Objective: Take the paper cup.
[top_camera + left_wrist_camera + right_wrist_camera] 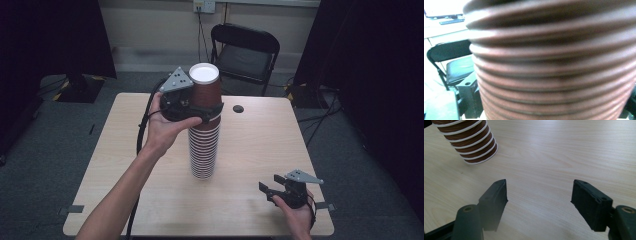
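Observation:
A tall stack of brown ribbed paper cups [204, 150] with white rims stands mouth-down near the middle of the light wooden table [260, 140]. The top cup [205, 90] shows a white upper face. My left gripper [207, 111] is shut on that top cup near its lower edge, held from the left by a hand. In the left gripper view the ribbed cup wall [554, 62] sits very close and blurred. My right gripper [267, 192] rests low at the table's front right, open, with bare wood between its jaws [539, 197]. The stack's foot [477, 152] lies ahead to its left.
A black folding chair [245, 50] stands behind the table's far edge, also seen as the chair [451, 62] past the cups. A small dark hole [238, 108] marks the tabletop at the back. Black curtains hang on both sides, and cables run across the grey floor.

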Action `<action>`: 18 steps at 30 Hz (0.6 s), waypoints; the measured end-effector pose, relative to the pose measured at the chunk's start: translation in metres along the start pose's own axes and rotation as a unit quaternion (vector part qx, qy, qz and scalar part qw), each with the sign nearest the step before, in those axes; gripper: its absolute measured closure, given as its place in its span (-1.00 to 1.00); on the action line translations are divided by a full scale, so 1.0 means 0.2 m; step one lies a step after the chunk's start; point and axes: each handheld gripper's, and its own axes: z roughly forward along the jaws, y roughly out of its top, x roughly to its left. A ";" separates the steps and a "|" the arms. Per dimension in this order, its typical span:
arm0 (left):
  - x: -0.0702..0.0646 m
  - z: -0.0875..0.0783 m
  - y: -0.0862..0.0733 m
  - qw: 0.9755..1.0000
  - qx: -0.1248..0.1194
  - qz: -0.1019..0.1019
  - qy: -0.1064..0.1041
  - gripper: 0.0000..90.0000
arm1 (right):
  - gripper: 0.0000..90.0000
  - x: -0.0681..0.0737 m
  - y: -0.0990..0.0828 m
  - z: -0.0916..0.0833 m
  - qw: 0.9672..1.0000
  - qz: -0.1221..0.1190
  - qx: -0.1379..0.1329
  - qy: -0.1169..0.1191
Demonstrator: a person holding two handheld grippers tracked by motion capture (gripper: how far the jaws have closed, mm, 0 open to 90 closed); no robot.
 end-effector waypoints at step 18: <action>0.00 -0.04 0.10 0.999 -0.050 0.007 0.016 -0.74 | -0.35 -0.01 0.00 -0.01 1.000 0.001 0.001 -0.009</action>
